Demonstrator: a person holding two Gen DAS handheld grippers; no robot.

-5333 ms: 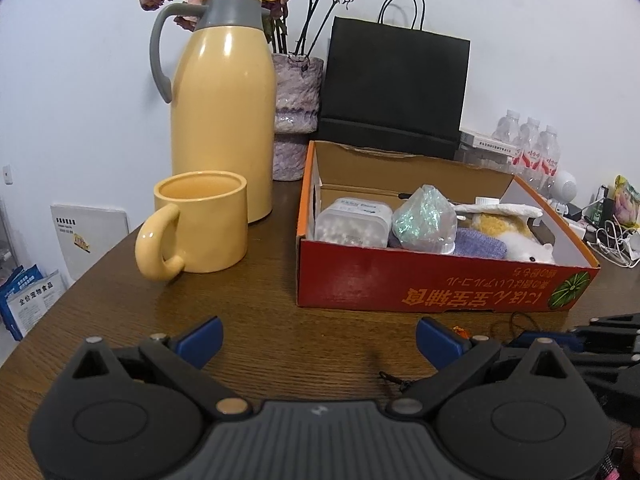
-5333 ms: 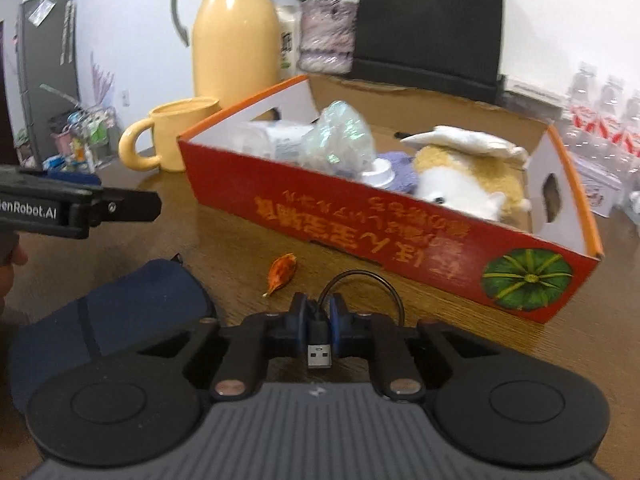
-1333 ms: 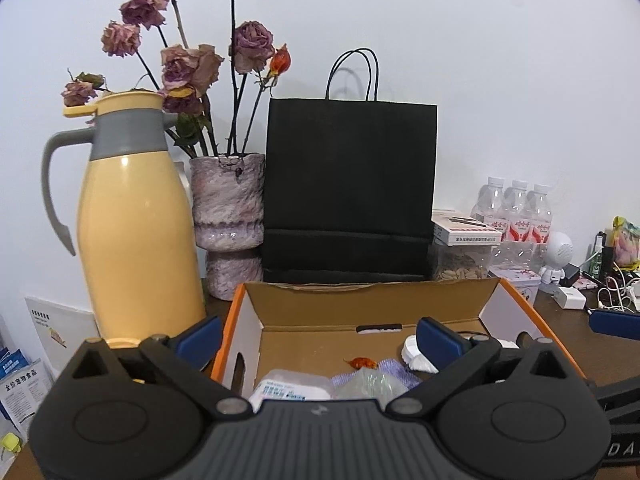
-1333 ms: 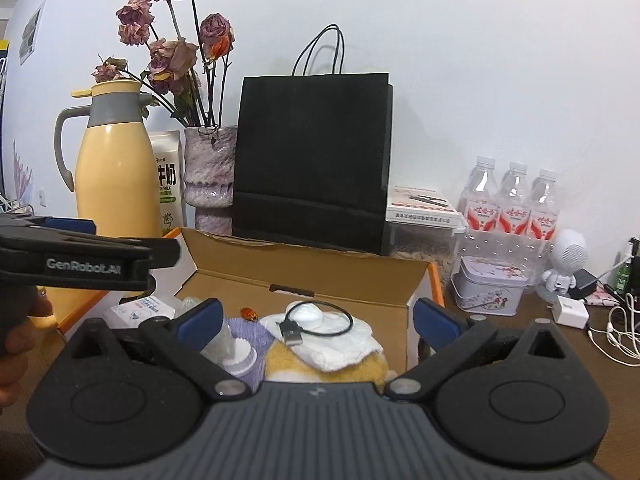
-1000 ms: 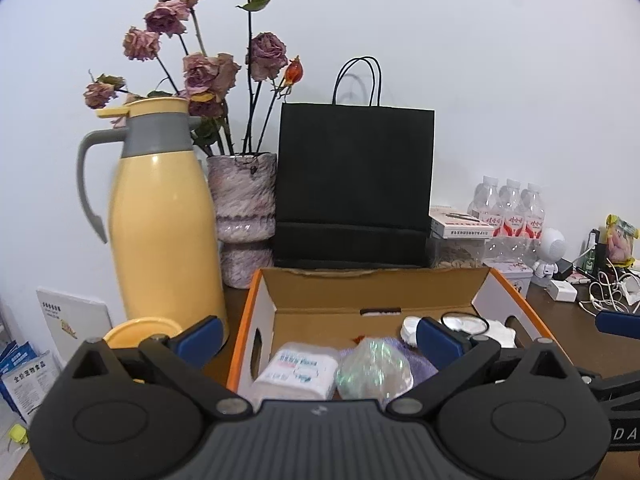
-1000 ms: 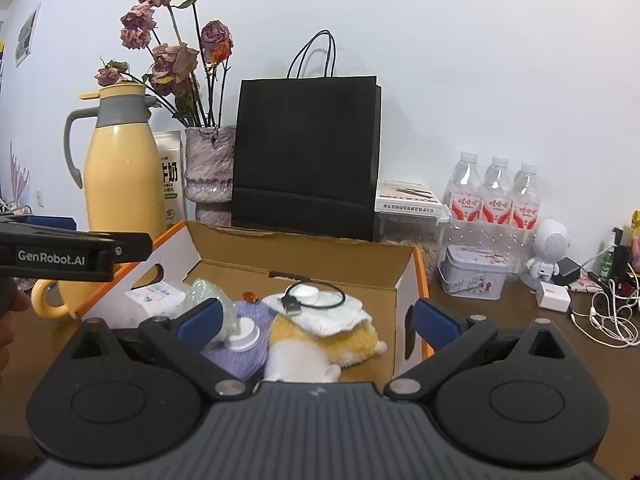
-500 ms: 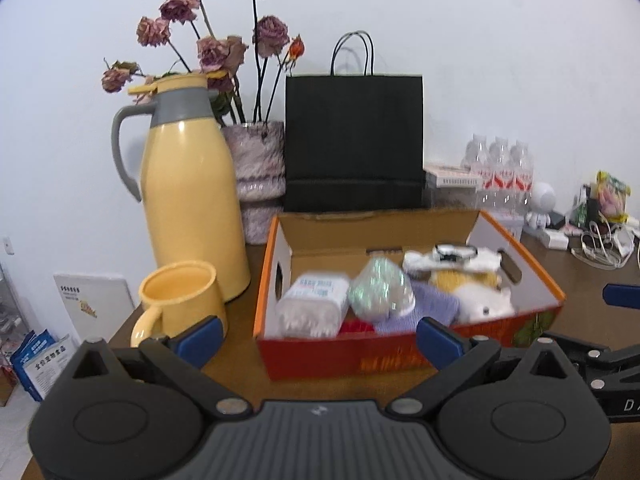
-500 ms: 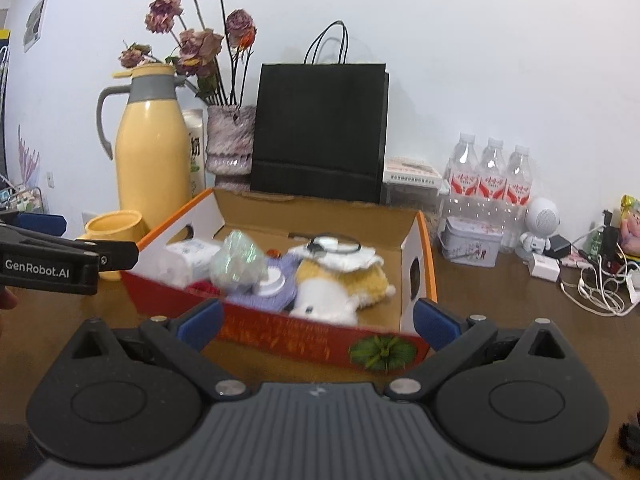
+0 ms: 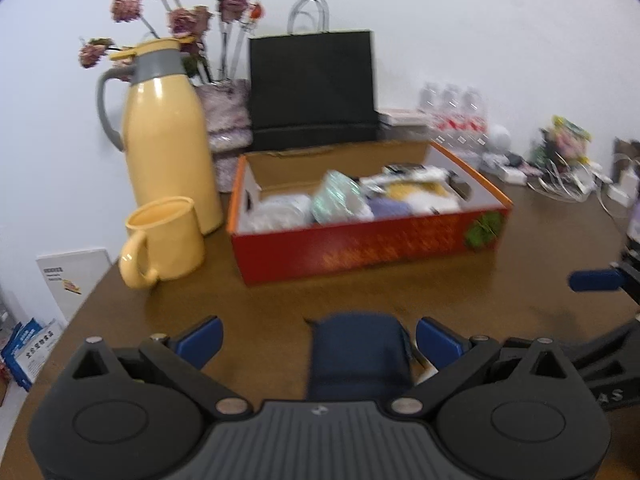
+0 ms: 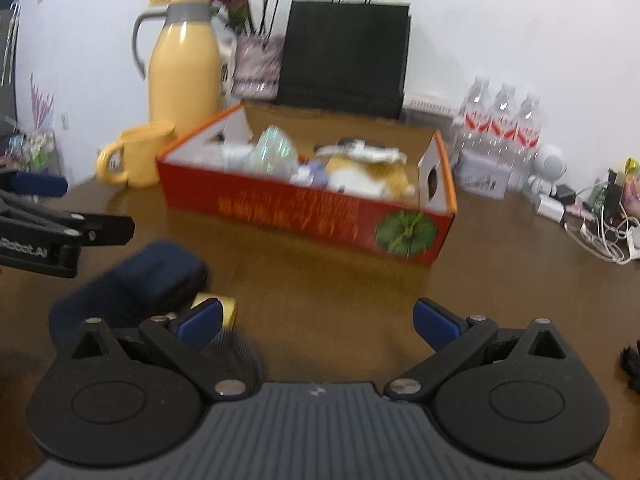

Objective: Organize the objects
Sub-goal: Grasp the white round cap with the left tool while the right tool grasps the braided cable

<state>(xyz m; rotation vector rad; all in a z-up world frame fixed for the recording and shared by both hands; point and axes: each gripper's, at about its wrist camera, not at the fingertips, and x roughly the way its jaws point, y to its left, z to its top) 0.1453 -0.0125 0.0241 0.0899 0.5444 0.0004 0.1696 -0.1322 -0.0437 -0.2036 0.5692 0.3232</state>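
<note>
A red cardboard box stands on the wooden table, filled with a plush toy, a shiny wrapped ball, a white pack and a cable. A dark blue pouch lies on the table in front of it. My left gripper is open, low over the table, with the pouch between its fingers but not touched. My right gripper is open and empty, to the right of the pouch. A small yellow item lies by its left fingertip.
A yellow thermos and a yellow mug stand left of the box. Behind it are a vase of dried roses and a black paper bag. Water bottles, a white robot figure and cables crowd the right side.
Both grippers have pulled back from above the box and dropped low toward the near table. The blue pouch has come into view; the cable now lies in the box.
</note>
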